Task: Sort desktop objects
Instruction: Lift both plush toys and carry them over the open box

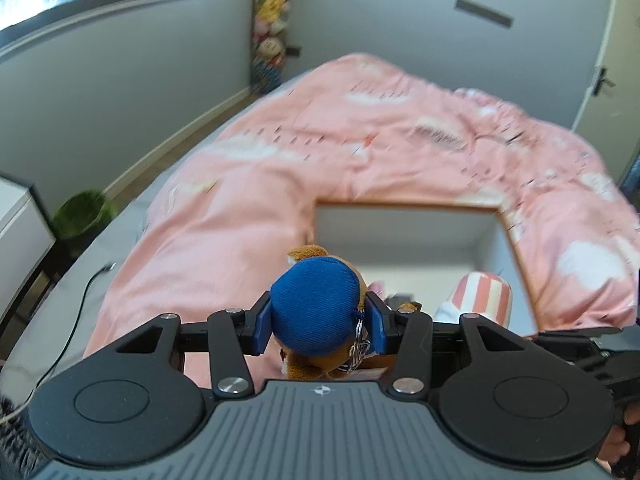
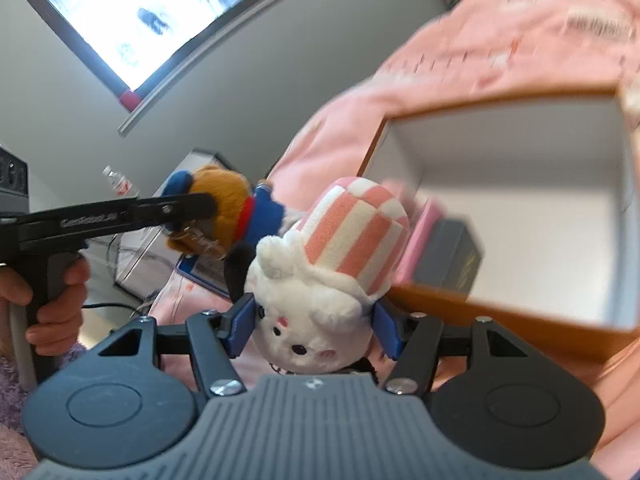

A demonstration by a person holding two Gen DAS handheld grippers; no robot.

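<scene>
Ribbed grey gripper housing fills the near edge of both views, w/ black linkage arms and blue pads beyond it. Left gripper (image 1: 320, 322): pads clamped on either side of the blue cap of a brown plush dog (image 1: 318, 312), fabric finely woven, rounded; a metal keyring (image 1: 359, 344) hangs at its right side. Right gripper (image 2: 314, 320): pads pressed into the cheeks of a white plush bunny (image 2: 308, 312), fleecy, soft, topped w/ a pink-and-white striped puffy hat. Both toys are held in the air at the near edge of an open box (image 1: 408, 216), orange-brown outside, smooth white inside, square-cornered, sitting on a rumpled pink quilt (image 1: 280, 140). In the right wrist view a dark grey case (image 2: 452, 252) and a pink item behind it lie at the box's near left corner; whether they rest fully inside cannot be told.

Risks (judgement):
- Soft stuffing compresses, so either toy may squirm out of the pads before it is over the opening.
- Keyring could snag on a pad or on the box rim at release.
- Box rests on yielding bedding; a knock from a gripper may tip it.
- Both grippers converge on one opening, so collision is possible.
- Frames are motion-blurred, so edges are approx.
</scene>
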